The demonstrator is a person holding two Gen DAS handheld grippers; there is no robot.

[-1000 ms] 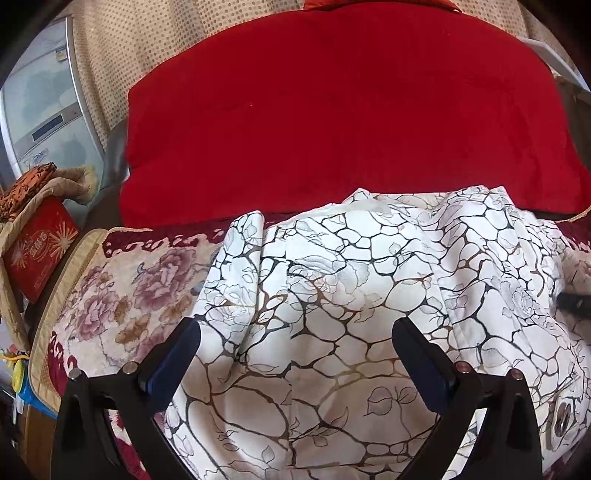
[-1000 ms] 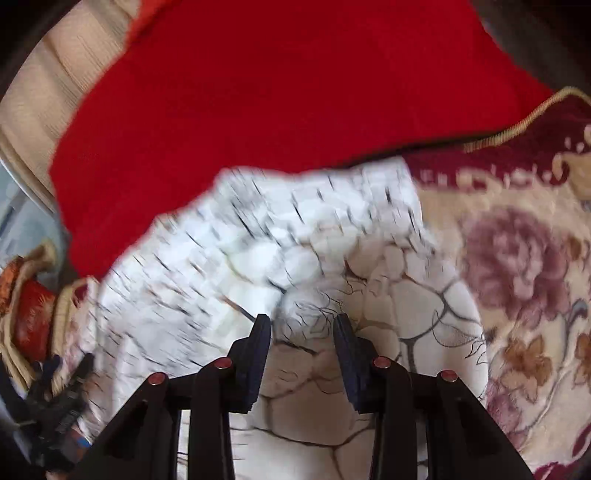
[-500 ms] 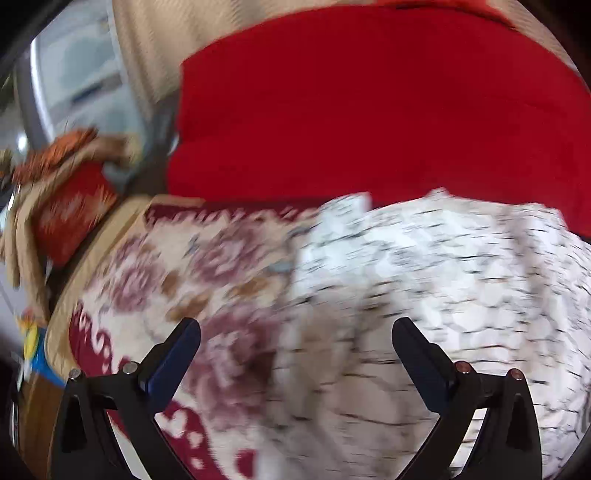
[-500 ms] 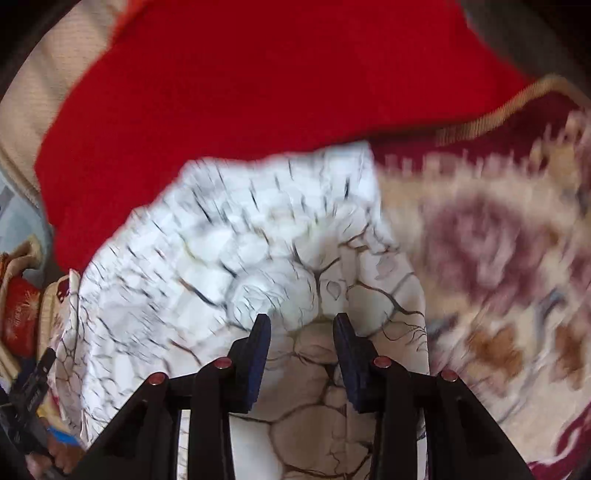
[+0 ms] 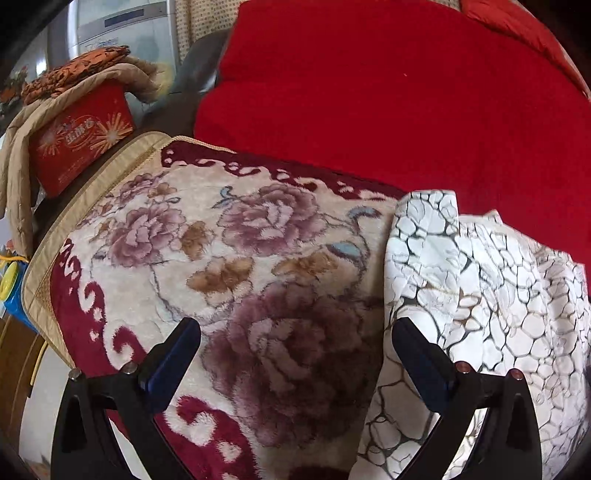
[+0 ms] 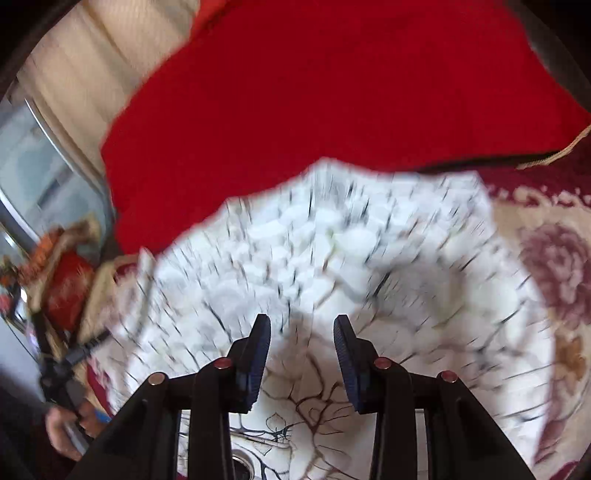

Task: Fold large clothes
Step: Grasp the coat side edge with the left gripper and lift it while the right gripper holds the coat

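The white garment (image 5: 480, 295) with a dark crackle print lies folded on the floral plush cover (image 5: 240, 258), its left edge straight. My left gripper (image 5: 295, 350) is wide open above the bare cover just left of that edge; its right finger (image 5: 421, 362) overlaps the fabric, and nothing is between the pads. In the right wrist view the garment (image 6: 332, 258) fills the middle, blurred away from the fingers. My right gripper (image 6: 301, 354) holds a thick fold of it between narrowly parted pads. A metal snap (image 6: 240, 461) shows at the bottom.
A red blanket (image 5: 388, 110) is heaped along the back. Past the cover's left edge a red box (image 5: 81, 140) sits under quilted cloth, with a grey appliance (image 5: 122, 29) behind. A person's hand (image 6: 62, 435) shows at the lower left of the right wrist view.
My left gripper slid left off the garment and now hangs over bare floral cover, still open. The right gripper kept its grip and moved with the garment; the snap came into view.
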